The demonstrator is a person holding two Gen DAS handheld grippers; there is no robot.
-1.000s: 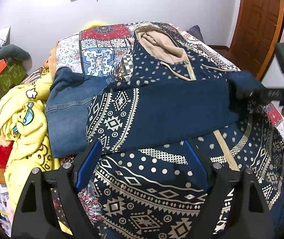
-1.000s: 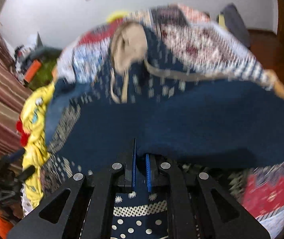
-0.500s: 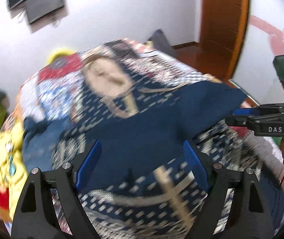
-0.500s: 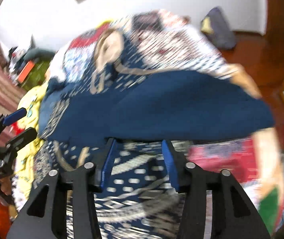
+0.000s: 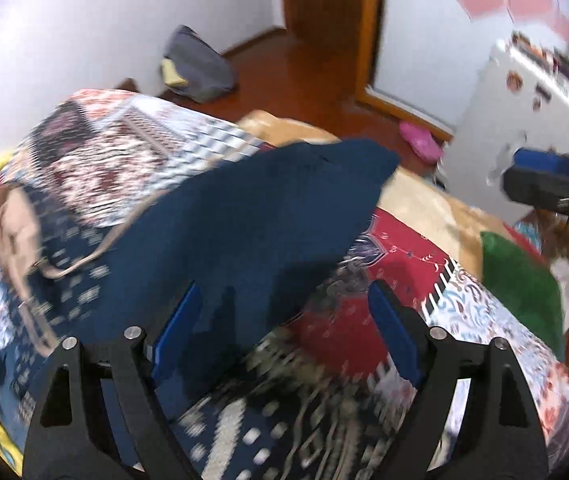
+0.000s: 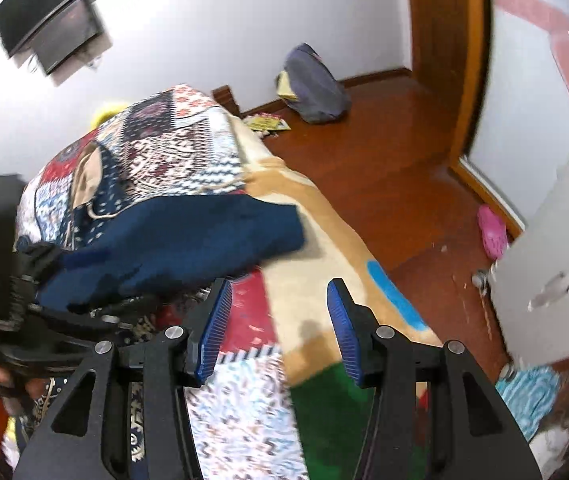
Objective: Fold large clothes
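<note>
Sleeve released: the navy sleeve (image 6: 188, 236) of the patterned hoodie (image 5: 84, 280) now lies folded across the garment on the bed (image 6: 324, 240), where a second ago the right tool (image 6: 280, 328) pinched it. That tool's jaws have just been opening and stand half apart, empty, swung right of the cloth. Left tool (image 5: 284, 332) gapes wide above the sleeve, holding nothing. One fold looks done.

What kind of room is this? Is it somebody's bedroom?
Probably a bedroom at home. A bed with a patchwork-patterned cover fills the middle, a navy patterned hoodie lies on it for folding, and a dark flat screen hangs on the white wall above a polished wooden floor.
</note>
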